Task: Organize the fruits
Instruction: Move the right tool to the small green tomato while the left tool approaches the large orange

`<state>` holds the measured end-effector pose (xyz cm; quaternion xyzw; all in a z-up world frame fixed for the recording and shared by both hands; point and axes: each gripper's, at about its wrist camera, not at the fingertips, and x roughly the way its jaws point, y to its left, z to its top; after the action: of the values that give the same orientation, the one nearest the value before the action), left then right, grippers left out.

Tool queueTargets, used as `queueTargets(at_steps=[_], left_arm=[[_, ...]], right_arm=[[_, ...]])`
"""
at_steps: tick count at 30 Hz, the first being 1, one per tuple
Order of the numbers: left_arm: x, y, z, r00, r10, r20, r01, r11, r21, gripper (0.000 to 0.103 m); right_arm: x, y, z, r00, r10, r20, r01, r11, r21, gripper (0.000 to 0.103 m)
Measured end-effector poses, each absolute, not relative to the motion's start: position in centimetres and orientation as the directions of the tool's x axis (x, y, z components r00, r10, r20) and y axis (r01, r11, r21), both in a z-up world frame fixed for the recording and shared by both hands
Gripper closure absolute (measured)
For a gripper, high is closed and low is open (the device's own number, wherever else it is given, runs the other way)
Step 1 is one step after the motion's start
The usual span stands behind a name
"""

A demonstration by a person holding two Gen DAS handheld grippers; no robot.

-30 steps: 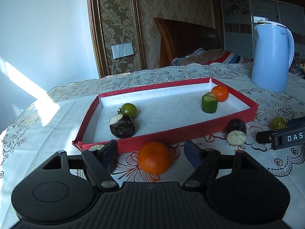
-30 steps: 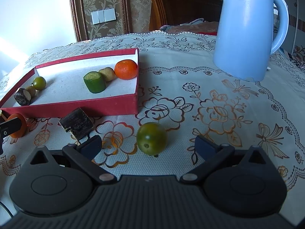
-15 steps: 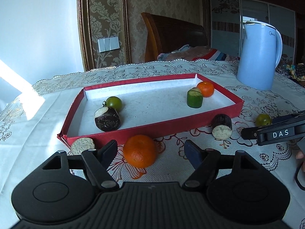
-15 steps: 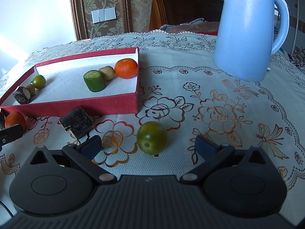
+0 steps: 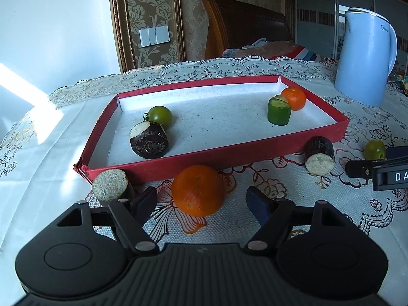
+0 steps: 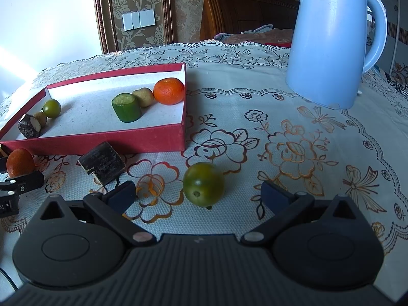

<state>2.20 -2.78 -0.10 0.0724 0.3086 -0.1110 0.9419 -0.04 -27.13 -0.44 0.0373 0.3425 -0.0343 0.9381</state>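
— Left tongs [image 5: 201,201] first: how do they stand?

— Wide apart, low over the table [image 5: 38,178], with an orange [image 5: 198,190] lying between the pads; neither pad touches it. It sits on the flowered cloth just in front of the red tray's near wall.

— And the right tongs [image 6: 199,193]?

— Wide too, with a green tomato [image 6: 203,184] between the fingers and clear gaps on both sides (it rests on the cloth, not gripped).

— Now the things, biggest down.

— A pale blue kettle [image 6: 331,40] stands upright at the far right of the table, well apart from the tray. The red tray [image 5: 216,156], white inside, lies in the middle. Inside it, at its right end, a second orange [image 5: 293,98] sits near the corner, with a green cucumber piece [image 5: 279,112] upright just beside it, and a small pale fruit [image 6: 143,97] between them, seen from the right wrist. At the left end a dark cut chunk [image 5: 149,140] lies on its side, with a smaller green tomato [image 5: 160,116] close behind it.

— Outside the tray?

— Two more dark pieces with pale cut faces: one [image 5: 110,185] at the tray's near left corner, just beside the left finger, another [image 5: 320,159] against the front wall toward the right.
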Motion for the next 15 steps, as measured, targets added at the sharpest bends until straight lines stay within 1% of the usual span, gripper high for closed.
queueTargets(at_steps=[5,9,11,15], left_arm=[[2.43,-2.44,-0.15,0.781,-0.154,-0.605,0.234,0.971,0.056,0.024],[2.56,-2.37,-0.19,0.780,-0.144,-0.609,0.221,0.974,0.052,0.020],[2.61,-2.28,-0.20,0.778,-0.143,-0.611,0.217,0.975,0.048,0.019],[2.64,-2.18,-0.22,0.777,-0.141,-0.613,0.213,0.976,0.046,0.018]], right_arm=[[-0.05,-27.15,-0.43,0.764,-0.037,-0.645,0.090,0.995,0.049,0.000],[-0.11,-27.24,-0.39,0.767,-0.036,-0.641,0.091,0.995,0.052,0.000],[-0.13,-27.12,-0.40,0.767,-0.048,-0.640,0.091,0.995,0.034,0.004],[-0.12,-27.07,-0.38,0.766,-0.052,-0.641,0.090,0.996,0.027,0.005]])
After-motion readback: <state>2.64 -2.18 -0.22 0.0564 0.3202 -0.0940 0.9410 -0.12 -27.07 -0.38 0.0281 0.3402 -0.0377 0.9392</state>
